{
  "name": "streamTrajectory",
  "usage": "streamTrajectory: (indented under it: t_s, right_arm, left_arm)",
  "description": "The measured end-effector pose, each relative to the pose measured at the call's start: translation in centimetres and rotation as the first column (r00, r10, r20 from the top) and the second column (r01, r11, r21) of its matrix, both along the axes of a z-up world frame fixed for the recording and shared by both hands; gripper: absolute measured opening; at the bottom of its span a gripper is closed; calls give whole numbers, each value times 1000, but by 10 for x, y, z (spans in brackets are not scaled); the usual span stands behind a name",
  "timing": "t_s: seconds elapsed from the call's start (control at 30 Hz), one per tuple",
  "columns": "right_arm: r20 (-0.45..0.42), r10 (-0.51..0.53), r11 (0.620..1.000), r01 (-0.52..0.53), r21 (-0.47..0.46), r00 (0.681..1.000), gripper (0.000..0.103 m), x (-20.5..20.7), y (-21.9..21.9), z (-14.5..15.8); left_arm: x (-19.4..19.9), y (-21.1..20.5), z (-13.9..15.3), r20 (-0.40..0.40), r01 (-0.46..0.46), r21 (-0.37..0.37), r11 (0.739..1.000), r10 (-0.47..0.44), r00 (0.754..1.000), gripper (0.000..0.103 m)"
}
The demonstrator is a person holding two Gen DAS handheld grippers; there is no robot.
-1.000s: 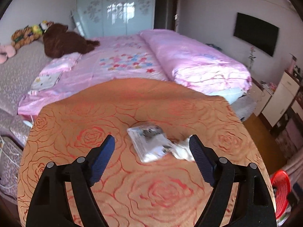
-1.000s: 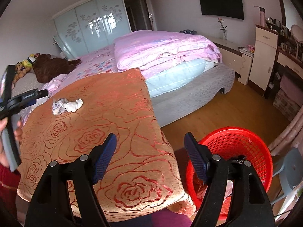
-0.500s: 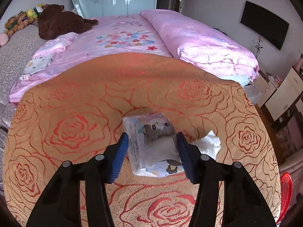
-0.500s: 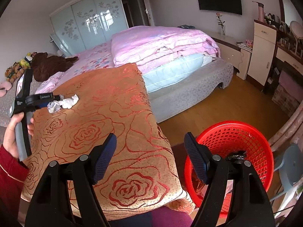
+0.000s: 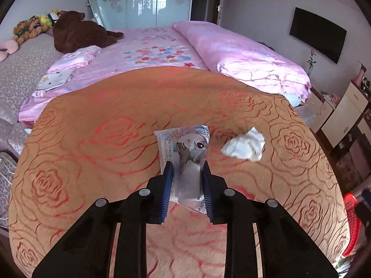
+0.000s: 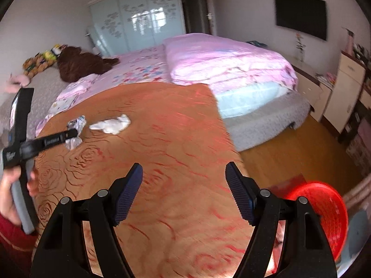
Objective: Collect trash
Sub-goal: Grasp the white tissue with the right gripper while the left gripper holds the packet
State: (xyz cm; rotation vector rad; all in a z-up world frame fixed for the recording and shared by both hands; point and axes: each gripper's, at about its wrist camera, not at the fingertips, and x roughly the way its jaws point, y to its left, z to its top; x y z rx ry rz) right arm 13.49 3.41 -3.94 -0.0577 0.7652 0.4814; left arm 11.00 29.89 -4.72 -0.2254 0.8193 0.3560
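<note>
The left gripper (image 5: pixel 186 169) is closing on a crinkled plastic wrapper (image 5: pixel 185 148) printed with a cartoon face. Its blue pads press both sides of the wrapper's lower half, and the upper half sticks out past the fingertips. The wrapper sits over the middle of an orange cloth (image 5: pixel 97 153) with a red rose pattern, which covers the near end of a bed (image 5: pixel 162 48). From this view alone it is hard to tell whether the wrapper has left the cloth.

A crumpled white tissue (image 5: pixel 244 144) lies on the cloth just to the right of the wrapper, apart from it and nearer the cloth's right edge.

In the right wrist view, the left gripper (image 6: pixel 74 132) reaches in from the left edge, held by a hand (image 6: pixel 11 192) in a red sleeve, with the wrapper (image 6: pixel 75 131) at its tip and the tissue (image 6: pixel 111 124) just beside it.

The right gripper (image 6: pixel 184 180) stands wide with nothing between its jaws, above the near right part of the cloth (image 6: pixel 176 139). A red plastic basket (image 6: pixel 324 215) stands on the wooden floor (image 6: pixel 301 148) off the cloth's near right corner, blurred in this view.
</note>
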Motion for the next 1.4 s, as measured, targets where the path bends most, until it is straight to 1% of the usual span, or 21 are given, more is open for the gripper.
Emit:
streamTrajectory:
  t_s: [0.1, 0.2, 0.37, 0.47, 0.53, 0.6, 0.7, 0.8, 0.97, 1.03, 1.1, 1.13, 1.2, 1.3, 1.4]
  right_arm:
    - [33, 64, 998, -63, -25, 997, 71, 5, 32, 6]
    - [51, 114, 993, -112, -48, 992, 71, 17, 62, 8]
    - [2, 199, 980, -199, -34, 980, 71, 44, 115, 1]
    - [-7, 260, 964, -260, -57, 966, 71, 54, 146, -7]
    - [-19, 273, 959, -274, -72, 962, 71, 60, 161, -13]
    - [-52, 285, 955, -288, -66, 957, 72, 69, 175, -19]
    - [-82, 280, 954, -286, -87, 957, 72, 81, 188, -29]
    - [-85, 267, 955, -275, -110, 960, 72, 86, 194, -36]
    - [-74, 271, 953, -278, -118, 960, 72, 86, 198, -40]
    - [-68, 270, 954, -276, -116, 961, 69, 86, 199, -41]
    - [-72, 279, 950, -286, -124, 958, 57, 88, 201, -43]
    - [-78, 285, 948, -293, -125, 955, 54, 88, 202, -44]
    - [-77, 296, 944, -304, -128, 952, 46, 86, 202, -45]
    - [-62, 308, 938, -314, -144, 949, 37, 79, 202, -45]
    - [-49, 306, 938, -310, -157, 951, 34, 72, 198, -44]
  left_arm:
    - [-12, -2, -2, 4, -7, 17, 1000, 7, 1000, 24]
    - [-20, -1, -2, 14, -12, 8, 1000, 12, 1000, 24]
    - [-29, 4, -4, 27, -20, -4, 1000, 20, 999, 24]
    - [-34, 7, -5, 37, -25, -28, 999, 26, 999, 24]
    - [-35, 7, -5, 39, -27, -32, 999, 28, 999, 24]
    - [-36, 7, -6, 38, -26, -28, 999, 27, 999, 24]
    - [-36, 6, -7, 37, -27, -27, 999, 28, 999, 24]
    - [-37, 4, -8, 37, -30, -23, 999, 31, 999, 24]
    - [-39, 4, -8, 38, -35, -30, 999, 37, 999, 24]
    - [-40, 3, -8, 38, -38, -35, 999, 40, 998, 24]
    - [-41, 3, -8, 37, -40, -37, 999, 42, 998, 24]
    - [-42, 4, -8, 37, -41, -37, 998, 43, 998, 24]
    - [-42, 3, -8, 36, -43, -36, 998, 44, 998, 24]
    - [-42, 3, -6, 35, -47, -39, 998, 48, 998, 24]
    - [-43, 4, -5, 35, -51, -43, 998, 53, 998, 24]
